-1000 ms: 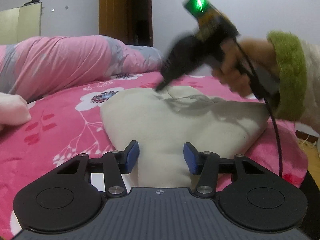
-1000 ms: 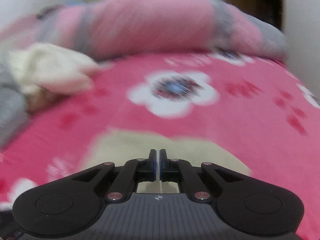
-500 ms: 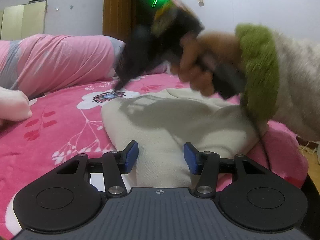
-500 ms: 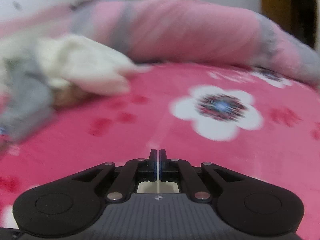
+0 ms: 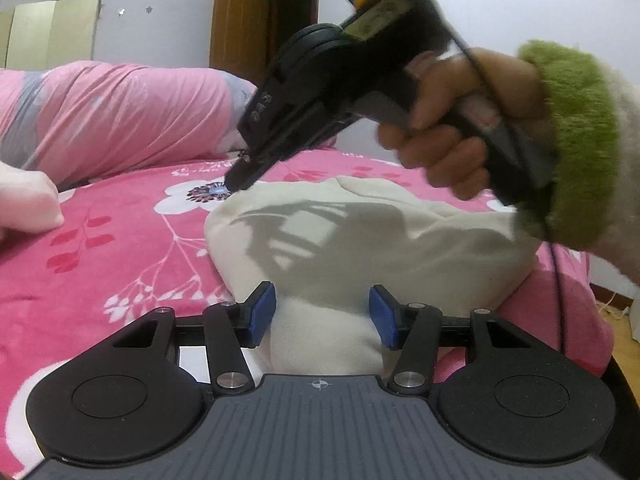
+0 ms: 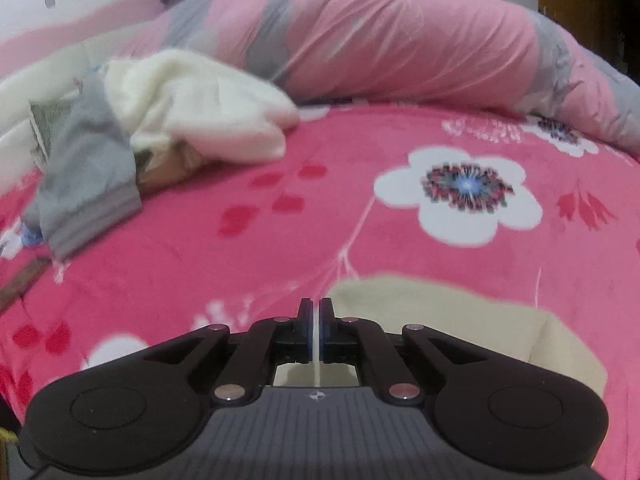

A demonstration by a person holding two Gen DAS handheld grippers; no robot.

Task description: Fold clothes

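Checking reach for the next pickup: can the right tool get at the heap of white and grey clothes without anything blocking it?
Probably yes. Only open pink blanket lies between the shut right tool and the heap; it would have to open first.

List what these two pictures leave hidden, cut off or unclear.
- Left wrist view: the near end of the cream garment is hidden behind the left gripper; whether its pads press the cloth is unclear.
- Left wrist view: the right gripper tips are motion-blurred.
- Right wrist view: the right gripper's body covers most of the garment.
- Right wrist view: the clothes pile is blurred and cut off at the left edge.
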